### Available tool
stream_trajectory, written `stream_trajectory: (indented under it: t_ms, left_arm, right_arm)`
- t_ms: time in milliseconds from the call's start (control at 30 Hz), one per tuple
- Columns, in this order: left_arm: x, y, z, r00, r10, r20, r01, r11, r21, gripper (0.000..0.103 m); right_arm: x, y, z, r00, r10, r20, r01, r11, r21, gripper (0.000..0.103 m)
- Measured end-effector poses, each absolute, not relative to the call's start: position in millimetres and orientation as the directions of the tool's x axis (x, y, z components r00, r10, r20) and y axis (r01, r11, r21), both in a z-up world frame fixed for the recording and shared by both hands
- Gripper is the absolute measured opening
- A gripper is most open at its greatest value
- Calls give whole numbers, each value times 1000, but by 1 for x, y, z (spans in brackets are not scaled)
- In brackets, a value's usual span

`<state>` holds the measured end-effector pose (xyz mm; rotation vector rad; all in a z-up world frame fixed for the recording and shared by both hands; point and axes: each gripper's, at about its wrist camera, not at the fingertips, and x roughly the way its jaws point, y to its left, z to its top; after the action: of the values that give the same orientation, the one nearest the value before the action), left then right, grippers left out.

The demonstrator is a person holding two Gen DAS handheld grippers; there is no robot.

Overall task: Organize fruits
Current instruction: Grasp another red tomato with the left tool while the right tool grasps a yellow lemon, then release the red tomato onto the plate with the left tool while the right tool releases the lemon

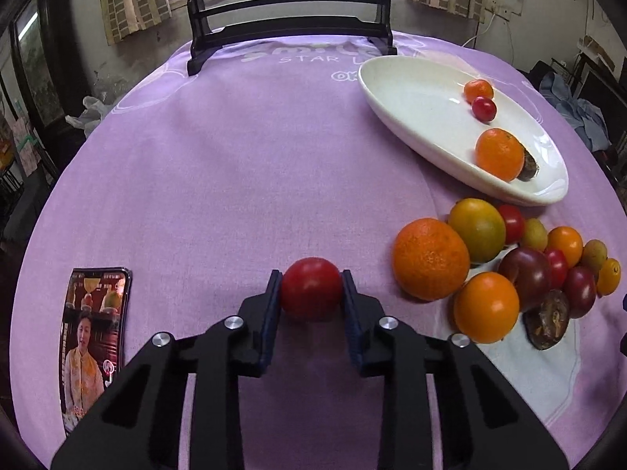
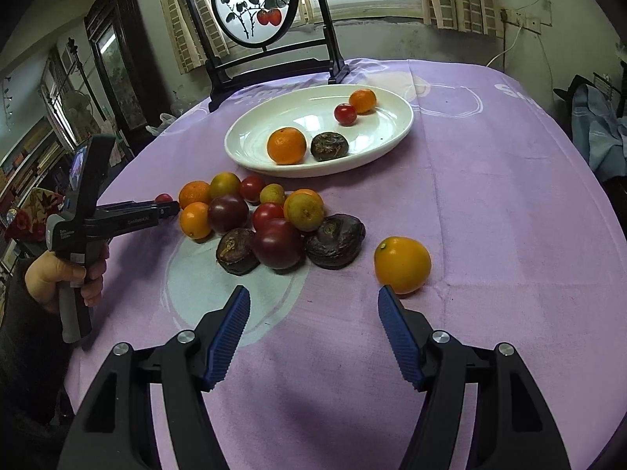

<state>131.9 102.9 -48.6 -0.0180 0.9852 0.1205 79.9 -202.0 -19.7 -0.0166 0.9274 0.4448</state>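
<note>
Left gripper (image 1: pixel 311 288) clamped a red tomato (image 1: pixel 311 289) between its pads, low over the surface (image 1: pixel 254 180), probably bound for the plate. Right gripper (image 2: pixel 313 305) gaped wide, holding nothing, a lone orange fruit (image 2: pixel 402 264) just beside its right finger. Beyond, the loose fruit pile (image 2: pixel 270 219); farther, the white oval plate (image 2: pixel 250 145) held four fruits. Lilac cloth covered the surface; phone (image 1: pixel 94 344) at left. Painted screen (image 2: pixel 254 4), curtained window behind.

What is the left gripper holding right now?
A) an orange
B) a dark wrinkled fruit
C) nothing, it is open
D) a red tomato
D: in the left wrist view the left gripper has both fingers pressed against the sides of a red tomato, apart from the pile of fruit on its right.
</note>
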Motion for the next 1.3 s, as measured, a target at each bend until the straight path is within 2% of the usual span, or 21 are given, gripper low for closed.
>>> stream_trajectory:
  t_ms: [200,333,433,467,500,600,767,967,1300]
  left_arm:
    - [122,88,-40,571,65,-818,-48,998,45,28]
    - [111,83,-30,586,38,-809,-25,999,28,28]
    - [101,81,-23,597,21,-802,-20,1000,11,28]
    - [98,80,-21,601,18,-799,-16,1000,11,28]
    - [95,78,-19,605,18,-796,-13,1000,12,28]
    - [88,74,-15,608,5,-794,0,1000,6,28]
    - [93,65,5,628,-33,-778,34,999,-16,28]
    - [138,43,27,650,-39,-759,35,999,-21,28]
    - [246,34,-1,572,21,-820,-110,993,-51,28]
  right_arm:
    - [96,-209,-30,546,209,-812,-321,947,28,69]
    - [117,-209,-42,527,152,-836,-303,953,-18,68]
    - [128,-207,-49,511,145,-847,-310,950,-25,53]
    - [130,-207,-50,504,156,-849,-314,949,-12,41]
    - [131,-206,-50,507,160,-847,-316,949,-10,38]
    - [128,-206,-46,517,168,-839,-317,948,-6,38]
    - [115,-199,-8,575,282,-768,-381,923,54,38]
    - [142,-166,23,629,317,-710,-449,893,2,38]
    - [231,-144,-8,586,252,-770,-390,921,6,38]
